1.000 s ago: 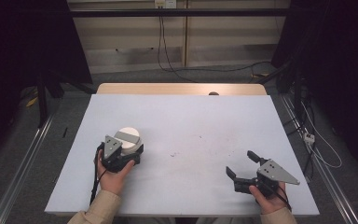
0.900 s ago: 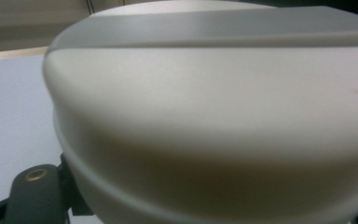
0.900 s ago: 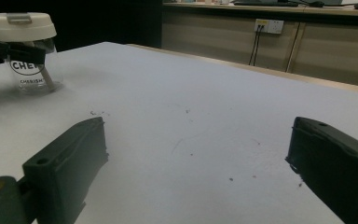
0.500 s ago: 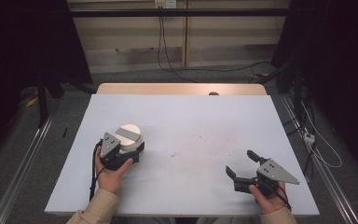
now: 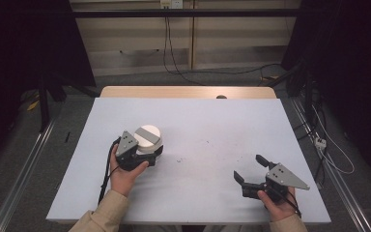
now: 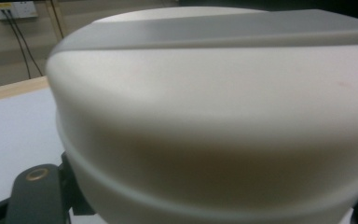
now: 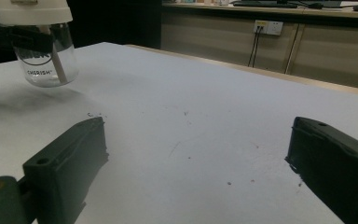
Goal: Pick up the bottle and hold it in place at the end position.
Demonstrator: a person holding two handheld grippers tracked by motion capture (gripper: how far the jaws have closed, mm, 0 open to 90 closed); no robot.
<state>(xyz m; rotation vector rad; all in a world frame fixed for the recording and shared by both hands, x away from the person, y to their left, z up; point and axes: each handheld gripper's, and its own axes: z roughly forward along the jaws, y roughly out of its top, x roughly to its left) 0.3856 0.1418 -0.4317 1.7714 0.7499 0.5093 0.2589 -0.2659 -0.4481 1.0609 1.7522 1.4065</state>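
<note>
At the left of the pale table (image 5: pixel 193 121), the left gripper (image 5: pixel 142 153) is clamped on a clear glass jar (image 5: pixel 148 140) with a white lid. In the high view the jar sits at the left middle of the table top, held just ahead of the person's left hand (image 5: pixel 124 175). In the left gripper view the white lid (image 6: pixel 214 116) stands very close to the camera, with a grey band across its top. In the right gripper view the jar (image 7: pixel 44 51) shows at the far left, its clear body lifted a little above its shadow on the table, a stick-like piece inside it. A few dark specks lie on the table between the two hands. At the near right the right gripper (image 5: pixel 252 170) rests low by the table edge in the right hand (image 5: pixel 278 205), its jaws wide apart with nothing between them
</note>
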